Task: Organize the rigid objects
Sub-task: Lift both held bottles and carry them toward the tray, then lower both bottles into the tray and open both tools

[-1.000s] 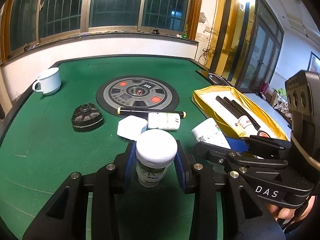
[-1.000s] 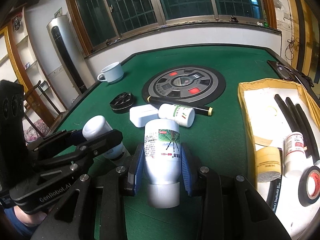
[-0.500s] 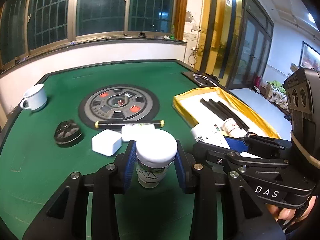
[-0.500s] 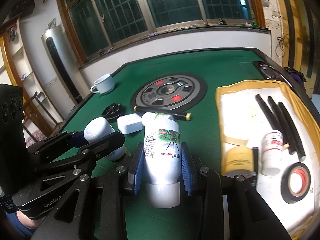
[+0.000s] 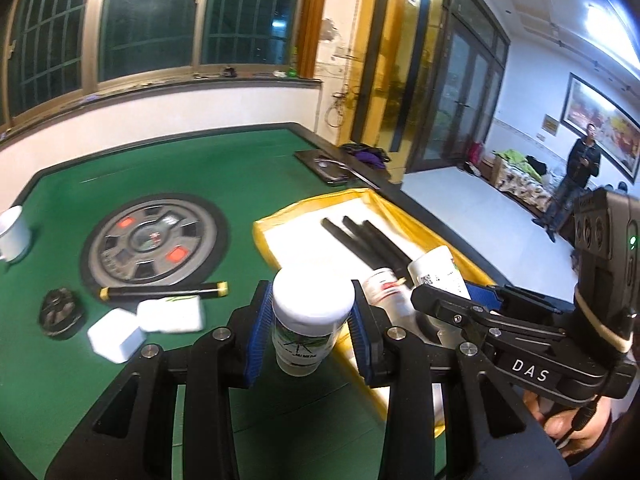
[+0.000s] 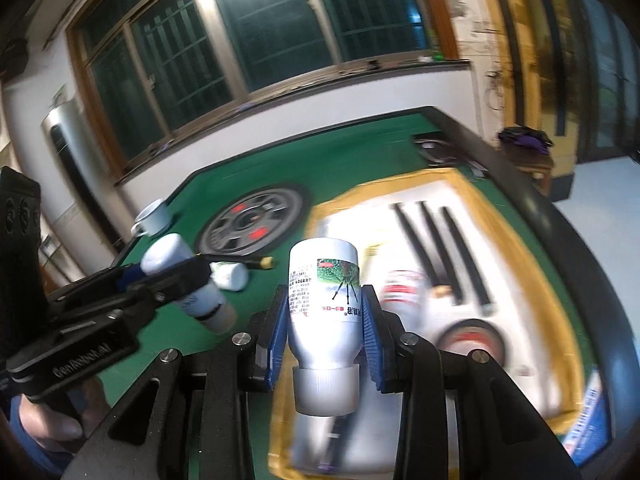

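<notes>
My left gripper (image 5: 310, 326) is shut on a small white-capped bottle (image 5: 308, 326), held above the near left edge of the yellow-rimmed tray (image 5: 268, 236). My right gripper (image 6: 325, 328) is shut on a taller white bottle (image 6: 323, 300), held cap toward the camera over the tray (image 6: 520, 240). Each gripper shows in the other view, the right one (image 5: 460, 304) and the left one (image 6: 168, 284). The tray holds three black rods (image 5: 372, 244), a red-labelled bottle (image 6: 402, 294) and a tape roll (image 6: 470, 338). The right wrist view is blurred.
On the green table (image 5: 240, 184) lie a white bottle (image 5: 170, 314), a white box (image 5: 116, 338), a black yellow-tipped stick (image 5: 164, 290), a black round part (image 5: 60, 312) and a white mug (image 5: 14, 232). A round control panel (image 5: 154, 240) sits mid-table. A person (image 5: 576, 176) stands far right.
Both grippers have carried their bottles to the right, from over the green felt to over the yellow tray. The loose objects on the table have not moved.
</notes>
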Demonstrator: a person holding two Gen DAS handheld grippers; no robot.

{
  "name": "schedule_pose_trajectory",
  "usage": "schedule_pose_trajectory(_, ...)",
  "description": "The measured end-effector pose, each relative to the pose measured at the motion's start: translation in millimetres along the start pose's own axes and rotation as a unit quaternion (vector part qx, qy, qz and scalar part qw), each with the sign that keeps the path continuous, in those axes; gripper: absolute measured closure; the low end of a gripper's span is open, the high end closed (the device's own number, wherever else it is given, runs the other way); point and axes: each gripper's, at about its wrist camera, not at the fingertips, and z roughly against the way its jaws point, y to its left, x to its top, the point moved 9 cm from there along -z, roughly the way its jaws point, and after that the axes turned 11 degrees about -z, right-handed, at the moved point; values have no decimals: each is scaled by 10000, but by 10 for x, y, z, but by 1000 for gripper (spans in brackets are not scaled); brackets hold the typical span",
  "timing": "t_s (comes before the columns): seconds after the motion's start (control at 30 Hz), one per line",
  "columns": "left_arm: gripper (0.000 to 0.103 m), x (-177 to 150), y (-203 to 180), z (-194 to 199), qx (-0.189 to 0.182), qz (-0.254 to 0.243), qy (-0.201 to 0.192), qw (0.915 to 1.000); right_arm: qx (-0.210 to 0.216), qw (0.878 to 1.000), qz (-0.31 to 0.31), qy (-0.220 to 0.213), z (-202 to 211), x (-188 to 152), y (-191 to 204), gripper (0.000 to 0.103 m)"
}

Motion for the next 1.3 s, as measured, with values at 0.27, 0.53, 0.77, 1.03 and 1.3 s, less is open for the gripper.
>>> schedule_pose_trajectory(0.27,69,186,-288,-505,-448,36,403,9982,-397,9987,-314,3,97,62,-541,73)
schedule_pose_trajectory(0.53,69,311,-349,-1011,-598,215,848,9944,-489,9982,-254,239,29,-51,-624,72)
schedule_pose_trajectory(0.77,69,261,-380,-1303,-636,298,1047,9920,-574,9975,-159,387,-70,-139,-651,72)
schedule_pose_trajectory(1.03,69,204,-293,-1336,-719,625,1214,9880,-727,9960,162,500,-139,-208,-562,72)
schedule_pose_trajectory(1.3,69,213,-231,-1180,-885,861,1186,9852,-797,9956,264,411,-41,-198,-555,50)
